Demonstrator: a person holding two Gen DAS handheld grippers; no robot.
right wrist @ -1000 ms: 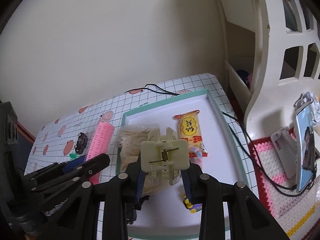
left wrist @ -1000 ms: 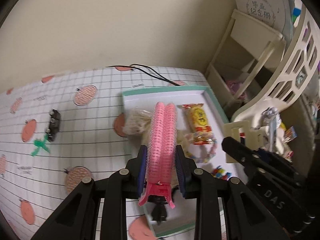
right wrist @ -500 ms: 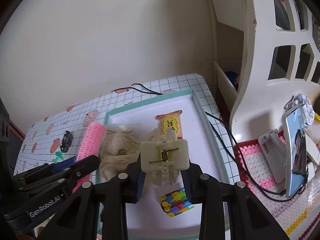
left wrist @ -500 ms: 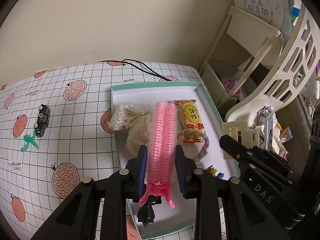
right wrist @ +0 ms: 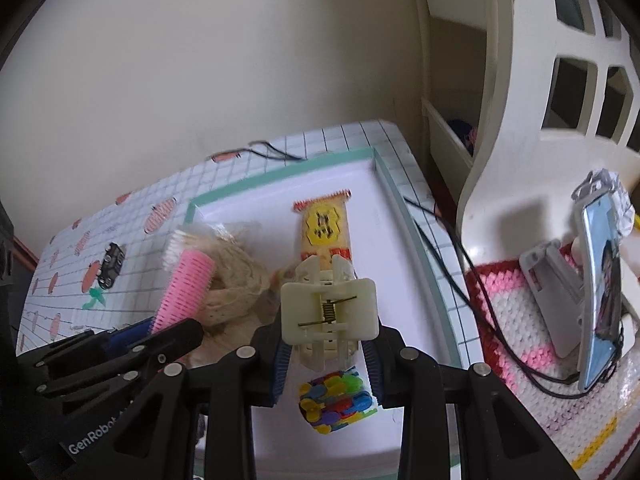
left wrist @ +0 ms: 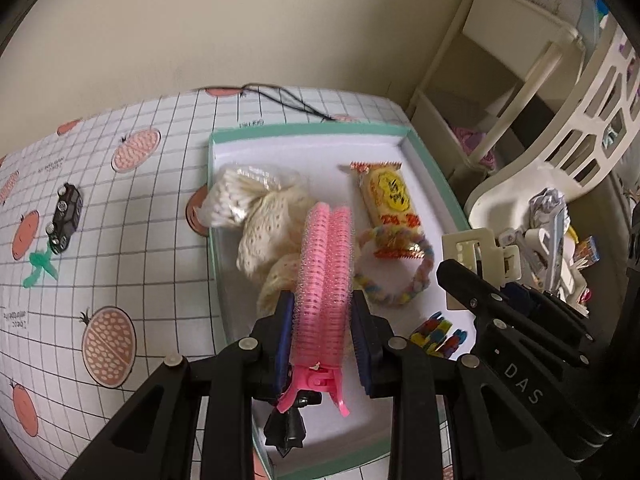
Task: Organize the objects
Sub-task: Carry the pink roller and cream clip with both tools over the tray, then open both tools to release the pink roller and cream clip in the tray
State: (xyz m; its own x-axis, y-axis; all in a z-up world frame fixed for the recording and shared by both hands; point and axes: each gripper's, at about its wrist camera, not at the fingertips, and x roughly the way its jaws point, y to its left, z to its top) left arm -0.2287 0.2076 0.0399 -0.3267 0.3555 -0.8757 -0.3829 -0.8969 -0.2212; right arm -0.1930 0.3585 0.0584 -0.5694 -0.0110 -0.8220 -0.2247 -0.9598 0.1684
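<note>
Two claws hang over a white tray with a teal rim [left wrist: 436,178] that sits on a worktop [left wrist: 132,240] covered in a grid-and-fruit patterned cloth. The left claw [left wrist: 323,336] pinches a pink hair-roller clip [left wrist: 326,276] between its blue pads; the clip's long axis runs straight away from the camera, its roller end pointing toward the far wall and its pink hinge end toward the camera. The right claw [right wrist: 326,354] pinches a cream hair claw clip [right wrist: 328,312], spring side facing the camera and teeth pointing away over the tray.

Lying in the tray are a bag of cotton swabs [left wrist: 244,196], a cream knitted piece [left wrist: 272,236], a yellow snack packet [left wrist: 390,200] lying lengthwise front to back, a pastel braided loop [left wrist: 400,276] and a small pile of multicoloured plastic pieces [right wrist: 336,400].

Only the left wrist view shows the loop clearly, plus a black clip [left wrist: 286,432] beneath the claw. Only the right wrist view shows a phone on a stand [right wrist: 600,296] on a crocheted mat [right wrist: 532,360] to the right. Both show a black toy car [left wrist: 64,214] and a green scrap [left wrist: 40,266] on the worktop left of the tray.
</note>
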